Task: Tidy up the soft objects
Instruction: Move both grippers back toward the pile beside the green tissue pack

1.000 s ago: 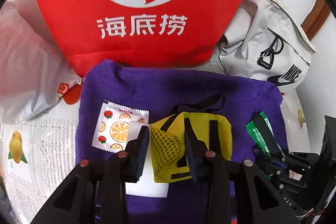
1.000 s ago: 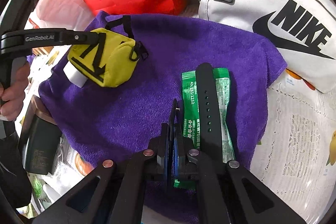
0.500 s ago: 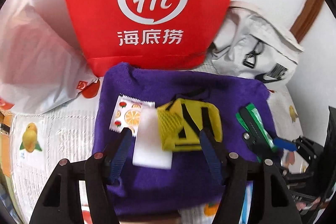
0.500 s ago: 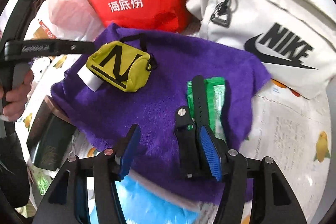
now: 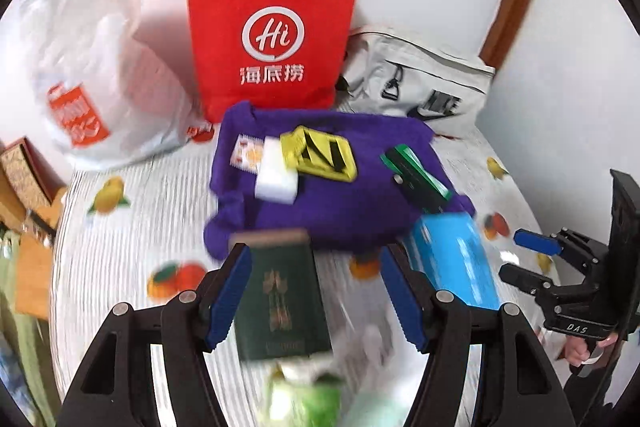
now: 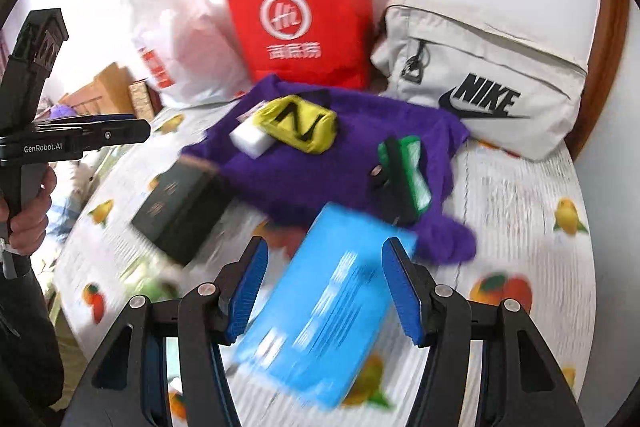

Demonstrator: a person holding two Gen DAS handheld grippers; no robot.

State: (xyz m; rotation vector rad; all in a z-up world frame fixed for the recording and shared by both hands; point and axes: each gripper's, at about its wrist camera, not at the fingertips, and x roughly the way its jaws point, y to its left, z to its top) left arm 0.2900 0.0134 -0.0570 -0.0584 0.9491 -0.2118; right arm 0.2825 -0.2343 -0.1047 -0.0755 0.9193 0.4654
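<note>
Fuzzy purple towel (image 5: pixel 340 195); boxy white sponge (image 5: pixel 276 179).

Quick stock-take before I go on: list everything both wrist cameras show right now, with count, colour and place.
towel: 1, purple, middle of the tablecloth
pouch: 1, yellow and black, on towel
sponge: 1, white, on towel, beside pouch
sachet: 1, white with fruit print, on towel, under sponge
strap: 1, black, on towel, across green packet
green packet: 1, on towel, right side
blue pack: 1, near edge of towel
dark box: 1, dark green, in front of towel
paper bag: 1, red, behind towel
plastic bag: 1, white, far left
sling bag: 1, pale grey, far right
left gripper: jaws open, empty
right gripper: jaws open, empty
</note>
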